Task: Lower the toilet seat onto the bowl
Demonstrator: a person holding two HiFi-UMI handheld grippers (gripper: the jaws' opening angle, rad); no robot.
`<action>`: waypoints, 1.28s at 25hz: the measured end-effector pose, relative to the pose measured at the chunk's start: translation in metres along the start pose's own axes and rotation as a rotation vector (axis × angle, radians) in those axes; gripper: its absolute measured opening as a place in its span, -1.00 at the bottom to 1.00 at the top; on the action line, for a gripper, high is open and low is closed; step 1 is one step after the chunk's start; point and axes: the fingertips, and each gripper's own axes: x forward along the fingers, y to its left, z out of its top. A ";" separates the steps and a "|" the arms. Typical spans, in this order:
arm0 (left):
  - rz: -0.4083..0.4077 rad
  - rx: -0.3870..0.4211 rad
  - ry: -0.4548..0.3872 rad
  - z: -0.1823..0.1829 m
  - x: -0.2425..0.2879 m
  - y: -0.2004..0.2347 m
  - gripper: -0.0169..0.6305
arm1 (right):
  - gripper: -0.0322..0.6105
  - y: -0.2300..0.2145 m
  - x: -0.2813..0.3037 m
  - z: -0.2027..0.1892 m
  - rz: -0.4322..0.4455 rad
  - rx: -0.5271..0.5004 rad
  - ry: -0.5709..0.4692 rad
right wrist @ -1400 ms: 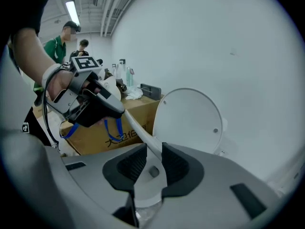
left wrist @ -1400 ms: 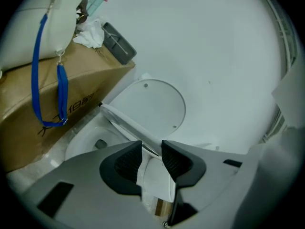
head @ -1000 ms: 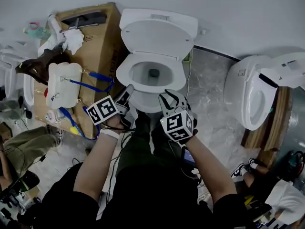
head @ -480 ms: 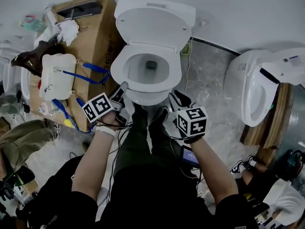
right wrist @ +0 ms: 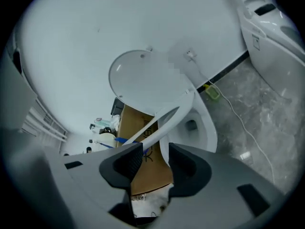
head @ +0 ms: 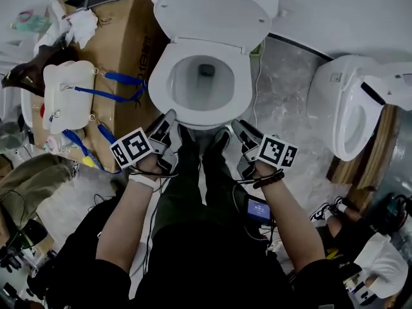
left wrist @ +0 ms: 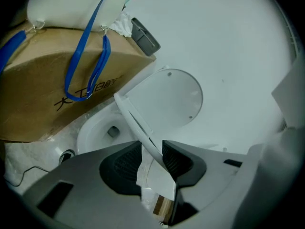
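Observation:
The white toilet seat (head: 171,98) rings the bowl (head: 205,82), with the lid (head: 212,11) upright behind it. From the gripper views the seat (left wrist: 135,122) stands tilted between lid and bowl. My left gripper (head: 166,127) is at the seat's front left. Its jaws are closing, and the seat's rim fills the gap between the pads (left wrist: 152,151). At the front right, my right gripper (head: 243,134) has jaws that are opening. The seat rim (right wrist: 162,123) passes loosely between its pads (right wrist: 156,154).
A cardboard box (head: 125,50) stands left of the toilet, with a white bag (head: 64,95) on blue straps and rags on it. A second toilet (head: 347,108) is at the right. A cable (head: 257,102) crosses the marble floor. The person's legs stand right in front of the bowl.
The right gripper has swung out to the right and up to the seat's front edge. The left gripper stays at the front left. The toilet now sits closer and higher in view.

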 end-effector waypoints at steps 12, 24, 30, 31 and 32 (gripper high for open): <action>-0.015 -0.011 0.077 -0.019 0.006 0.030 -0.51 | -0.33 -0.021 0.015 -0.016 0.052 0.226 -0.038; 0.045 -0.015 0.159 -0.054 0.020 0.082 -0.51 | -0.52 -0.058 0.039 -0.049 -0.026 0.196 0.034; 0.057 -0.039 0.188 -0.068 0.035 0.114 -0.50 | -0.55 -0.082 0.056 -0.066 -0.051 0.192 0.086; 0.058 -0.044 0.191 -0.070 0.037 0.118 -0.50 | -0.55 -0.085 0.059 -0.069 -0.054 0.191 0.094; 0.059 -0.048 0.194 -0.072 0.039 0.122 -0.50 | -0.55 -0.089 0.061 -0.072 -0.056 0.191 0.100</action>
